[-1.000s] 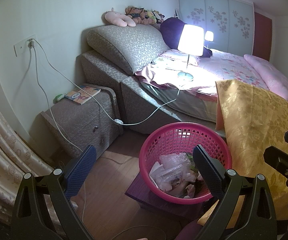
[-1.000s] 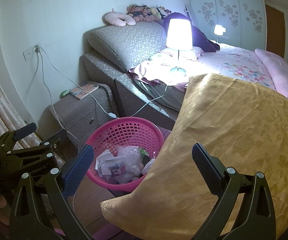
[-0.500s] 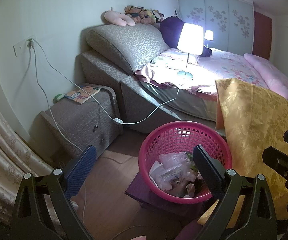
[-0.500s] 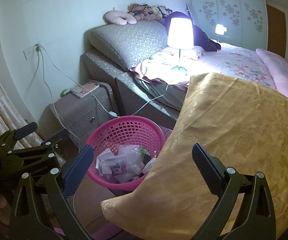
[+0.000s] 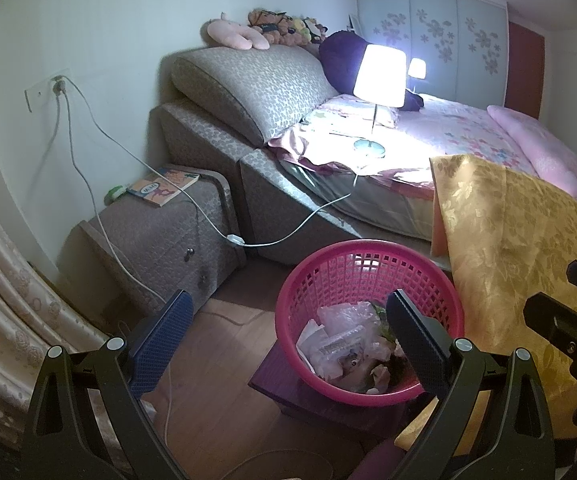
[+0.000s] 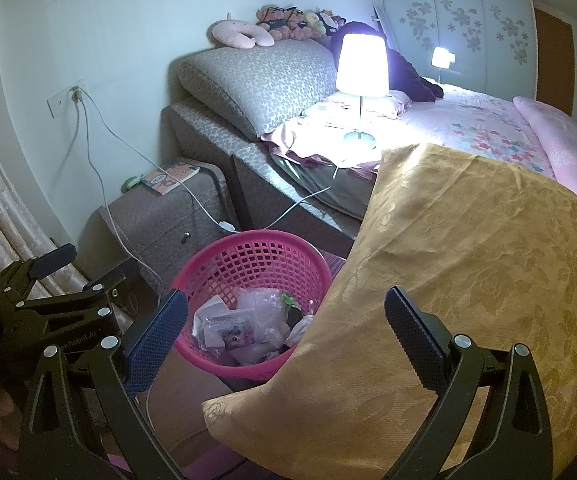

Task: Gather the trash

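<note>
Your target is the trash (image 5: pixel 352 344) heaped in the pink basket (image 5: pixel 328 268), which stands on a low purple stool (image 5: pixel 272 376) beside the bed (image 5: pixel 468 136); it looks like crumpled plastic film and paper wrappers, so expect it light, soft and slippery; pinch a bunched fold, or lift the basket by its stiff rim; the gold cover (image 6: pixel 468 260) overhangs its right side; your left gripper (image 5: pixel 286 328) and right gripper (image 6: pixel 286 320) both stand wide apart, holding nothing.
</note>
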{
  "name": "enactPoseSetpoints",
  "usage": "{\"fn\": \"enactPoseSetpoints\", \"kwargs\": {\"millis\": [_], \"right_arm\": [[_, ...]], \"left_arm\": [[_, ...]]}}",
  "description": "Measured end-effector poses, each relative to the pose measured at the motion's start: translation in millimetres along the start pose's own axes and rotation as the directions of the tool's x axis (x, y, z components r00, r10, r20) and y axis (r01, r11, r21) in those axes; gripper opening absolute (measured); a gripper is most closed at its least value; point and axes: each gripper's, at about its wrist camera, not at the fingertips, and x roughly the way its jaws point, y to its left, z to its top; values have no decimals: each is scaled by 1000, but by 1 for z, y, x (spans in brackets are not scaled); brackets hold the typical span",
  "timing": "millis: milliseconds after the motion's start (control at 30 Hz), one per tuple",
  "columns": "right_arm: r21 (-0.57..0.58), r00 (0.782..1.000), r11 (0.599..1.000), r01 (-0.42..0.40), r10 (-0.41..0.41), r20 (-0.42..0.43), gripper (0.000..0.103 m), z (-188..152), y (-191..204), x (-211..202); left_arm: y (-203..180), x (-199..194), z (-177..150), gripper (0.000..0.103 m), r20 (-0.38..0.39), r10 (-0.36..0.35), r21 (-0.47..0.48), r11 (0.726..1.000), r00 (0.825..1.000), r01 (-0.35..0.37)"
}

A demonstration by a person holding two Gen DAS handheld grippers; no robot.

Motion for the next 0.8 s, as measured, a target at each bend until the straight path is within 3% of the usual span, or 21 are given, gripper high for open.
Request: {"fn": "enactPoseSetpoints", "kwargs": {"millis": [300, 633, 800], "right_arm": [[7, 1000, 1000, -6, 6, -7, 96, -5, 2, 0], [12, 1000, 1000, -6, 6, -4, 96, -4, 0, -1], [48, 999, 998, 26, -28, 34, 96, -1, -20, -14]], "left_arm": [[2, 0, -1, 93, -9, -22, -21, 1000, 1000, 22], [-2, -2, 2, 93, 1, 2, -12, 1000, 1000, -2], [-15, -4, 2, 93, 7, -26, 9, 1000, 1000, 25]]}}
